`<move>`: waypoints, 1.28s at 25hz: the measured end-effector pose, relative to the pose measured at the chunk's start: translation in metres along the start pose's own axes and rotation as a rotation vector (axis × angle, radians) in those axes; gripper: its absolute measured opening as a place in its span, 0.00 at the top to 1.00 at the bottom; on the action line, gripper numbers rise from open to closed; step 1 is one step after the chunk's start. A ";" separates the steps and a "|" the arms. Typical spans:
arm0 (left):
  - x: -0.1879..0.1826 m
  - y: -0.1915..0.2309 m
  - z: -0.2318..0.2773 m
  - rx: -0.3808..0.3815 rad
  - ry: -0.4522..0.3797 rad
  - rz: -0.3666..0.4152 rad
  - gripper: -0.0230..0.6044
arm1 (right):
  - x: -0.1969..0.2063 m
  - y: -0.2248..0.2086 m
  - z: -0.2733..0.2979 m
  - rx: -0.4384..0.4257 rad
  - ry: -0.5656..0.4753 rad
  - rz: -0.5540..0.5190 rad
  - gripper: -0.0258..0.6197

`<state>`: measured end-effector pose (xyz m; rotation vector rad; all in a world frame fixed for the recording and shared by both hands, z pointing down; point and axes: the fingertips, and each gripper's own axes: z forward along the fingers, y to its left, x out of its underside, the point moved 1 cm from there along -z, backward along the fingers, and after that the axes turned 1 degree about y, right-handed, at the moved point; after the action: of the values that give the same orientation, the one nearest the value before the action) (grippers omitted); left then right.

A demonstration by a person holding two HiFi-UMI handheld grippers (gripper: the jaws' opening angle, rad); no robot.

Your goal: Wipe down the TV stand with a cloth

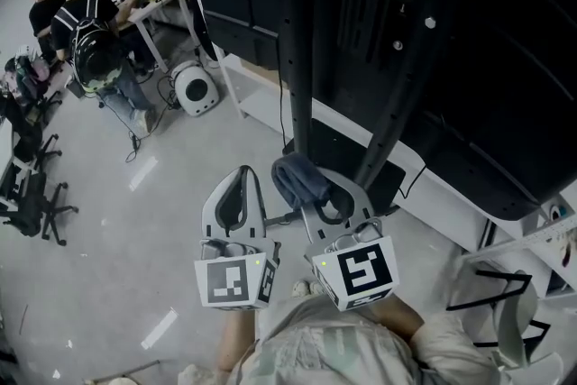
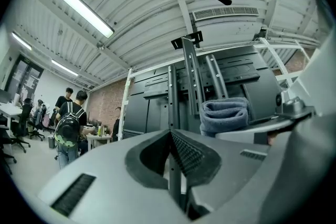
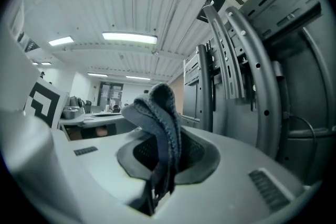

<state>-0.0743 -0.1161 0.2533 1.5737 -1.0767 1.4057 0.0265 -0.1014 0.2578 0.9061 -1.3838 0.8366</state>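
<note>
The right gripper point(image 1: 308, 197) has its fingers pressed together on a folded grey-blue cloth point(image 1: 296, 176). The cloth sticks up out of the pads just in front of the TV stand point(image 1: 297, 41), near the foot of its black upright post, though from above it is hard to tell whether the cloth touches the stand's base. The left gripper point(image 1: 244, 172) hangs a little further out from the stand, over the grey floor point(image 1: 135, 230) — its fingers are closed tip to tip with nothing between them.
</note>
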 end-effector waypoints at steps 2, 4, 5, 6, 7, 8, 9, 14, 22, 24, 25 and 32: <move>-0.002 0.000 0.001 0.006 -0.010 -0.011 0.94 | 0.001 0.001 0.002 -0.002 0.002 -0.002 0.87; -0.003 -0.001 0.001 0.014 -0.018 -0.023 0.94 | 0.003 0.003 0.005 -0.007 0.007 0.002 0.87; -0.003 0.000 0.001 0.016 -0.018 -0.023 0.94 | 0.003 0.003 0.007 -0.010 0.013 -0.004 0.87; -0.003 0.000 0.002 0.020 -0.016 -0.020 0.94 | 0.001 0.003 0.010 -0.010 0.024 -0.030 0.87; -0.003 0.000 0.004 0.024 -0.016 -0.016 0.94 | -0.003 0.003 0.014 -0.003 0.038 -0.083 0.87; -0.004 0.001 0.006 0.029 -0.018 -0.012 0.94 | -0.012 0.000 0.019 0.018 0.049 -0.162 0.87; -0.005 0.001 0.009 0.035 -0.020 -0.013 0.94 | -0.025 -0.004 0.026 0.055 0.050 -0.255 0.87; -0.004 0.002 0.021 0.060 -0.022 -0.039 0.94 | -0.137 -0.030 0.078 0.331 -0.083 -0.714 0.87; 0.016 0.015 0.024 0.046 -0.009 -0.117 0.94 | -0.283 -0.059 0.142 0.659 -0.134 -1.115 0.87; 0.019 0.025 0.024 0.027 -0.007 -0.125 0.94 | -0.304 -0.063 0.154 0.700 -0.125 -1.170 0.87; 0.018 0.030 0.024 0.016 -0.007 -0.129 0.94 | -0.312 -0.066 0.162 0.712 -0.117 -1.181 0.87; 0.012 0.053 0.024 -0.018 -0.009 -0.118 0.94 | -0.325 -0.091 0.194 0.833 0.003 -1.294 0.87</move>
<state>-0.1145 -0.1585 0.2623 1.6054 -0.9822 1.3074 0.0157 -0.3047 -0.0740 2.0726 -0.1532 0.3229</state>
